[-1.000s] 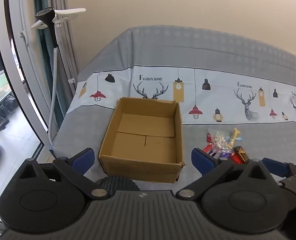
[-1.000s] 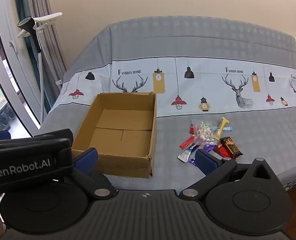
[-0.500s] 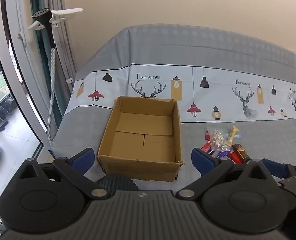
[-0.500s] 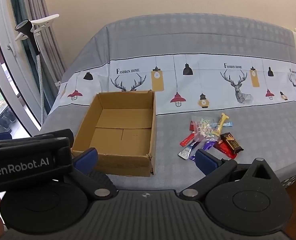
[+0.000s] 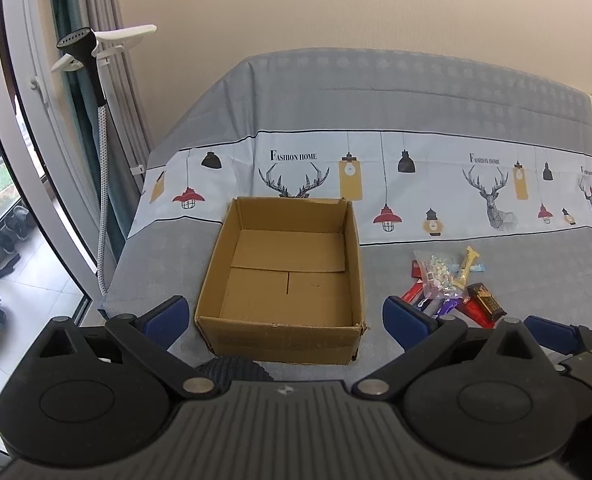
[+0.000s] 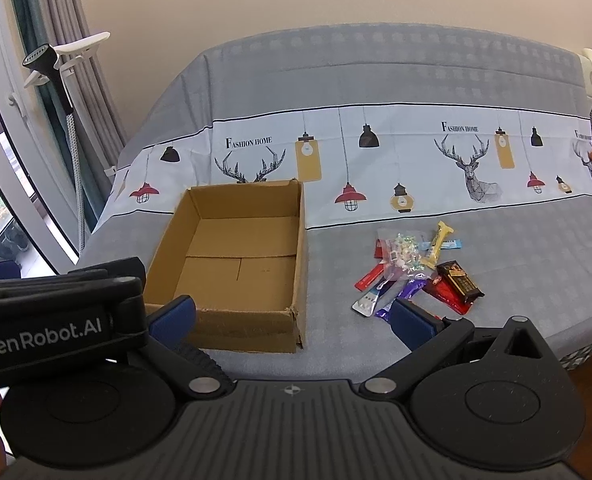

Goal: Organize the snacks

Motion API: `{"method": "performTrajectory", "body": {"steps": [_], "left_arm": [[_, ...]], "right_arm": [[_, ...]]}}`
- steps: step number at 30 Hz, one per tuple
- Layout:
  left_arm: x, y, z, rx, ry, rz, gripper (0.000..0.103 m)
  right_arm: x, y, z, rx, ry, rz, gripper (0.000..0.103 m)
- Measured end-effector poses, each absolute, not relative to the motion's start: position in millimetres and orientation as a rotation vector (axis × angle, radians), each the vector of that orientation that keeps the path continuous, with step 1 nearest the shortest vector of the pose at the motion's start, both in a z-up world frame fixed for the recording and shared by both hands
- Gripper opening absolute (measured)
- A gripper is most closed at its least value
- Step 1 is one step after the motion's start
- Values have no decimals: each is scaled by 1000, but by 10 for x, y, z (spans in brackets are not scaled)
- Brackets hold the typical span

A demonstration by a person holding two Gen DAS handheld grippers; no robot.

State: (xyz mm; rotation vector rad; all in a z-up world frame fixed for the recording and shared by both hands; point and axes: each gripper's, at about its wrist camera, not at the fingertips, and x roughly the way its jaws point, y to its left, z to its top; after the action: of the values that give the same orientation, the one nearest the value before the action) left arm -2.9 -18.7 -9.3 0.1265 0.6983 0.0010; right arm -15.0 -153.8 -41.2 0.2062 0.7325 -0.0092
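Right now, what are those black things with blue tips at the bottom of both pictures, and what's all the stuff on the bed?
Those are hand-held tongs. A person holds one in each hand, and each carries a camera looking forward along its two blue-tipped fingers. One picture comes from the left tongs, the other from the right tongs. Both are open and hold nothing. On the grey cloth with deer and lamp prints sits an open brown cardboard box, with nothing inside. To its right lies a small pile of wrapped snacks: red, purple, yellow and dark wrappers and a clear bag of sweets. They probably go in the box.

Left claw (image 5: 284,316) fingers spread wide, right claw (image 6: 292,316) likewise spread, both holding nothing
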Motion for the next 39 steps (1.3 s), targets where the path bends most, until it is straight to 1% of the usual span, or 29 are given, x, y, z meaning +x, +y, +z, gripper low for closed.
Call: {"method": "performTrajectory", "body": {"steps": [39], "left_arm": [[-99, -76, -95, 116, 708, 22, 103]], "right_arm": [[-167, -1492, -450, 191, 741, 33, 103]]}}
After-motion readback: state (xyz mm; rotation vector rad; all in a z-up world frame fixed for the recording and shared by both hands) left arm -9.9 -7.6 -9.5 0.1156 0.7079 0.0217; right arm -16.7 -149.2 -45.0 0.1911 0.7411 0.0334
